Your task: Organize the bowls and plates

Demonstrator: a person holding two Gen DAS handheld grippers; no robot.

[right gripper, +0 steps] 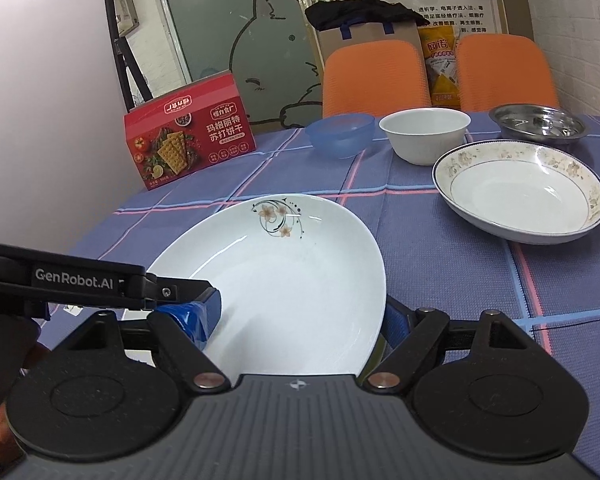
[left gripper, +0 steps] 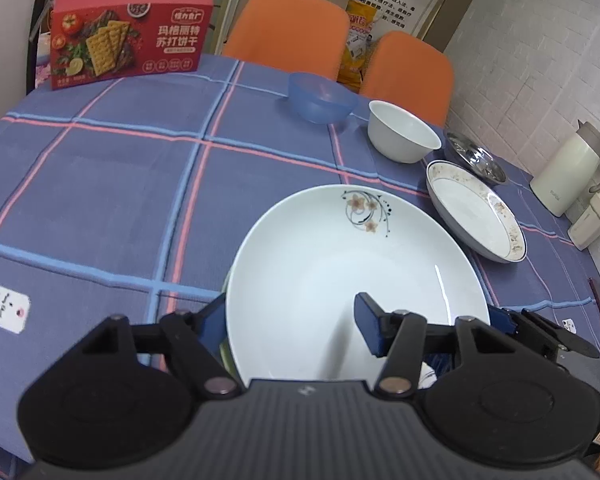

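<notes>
Plate [left gripper: 340, 280] with a small flower print lies near the front edge of the table [left gripper: 100, 184], on a blue checked cloth. Both grippers are at this plate. The left gripper [left gripper: 290, 326] has one finger inside the plate, on its white surface, and the other finger outside, at the left rim; the rim sits between them, but I cannot tell if the pads really press it. In the right wrist view the right gripper [right gripper: 300, 320] is spread wide around the near part of the plate: the right finger is outside the rim, and the left finger is hidden behind the left gripper, whose blue pad rests inside the plate. The plate looks a little tilted there.

Further back and to the right, a second plate [right gripper: 520, 196] with a worn gold border lies apart from the first. Behind it are a steel dish [right gripper: 538, 122], a white bowl [right gripper: 424, 134] and a blue bowl [right gripper: 340, 134], in a row near the far edge. A red cracker box [left gripper: 130, 30] stands at the far left corner. Two orange chairs [left gripper: 288, 24] are behind the table.
</notes>
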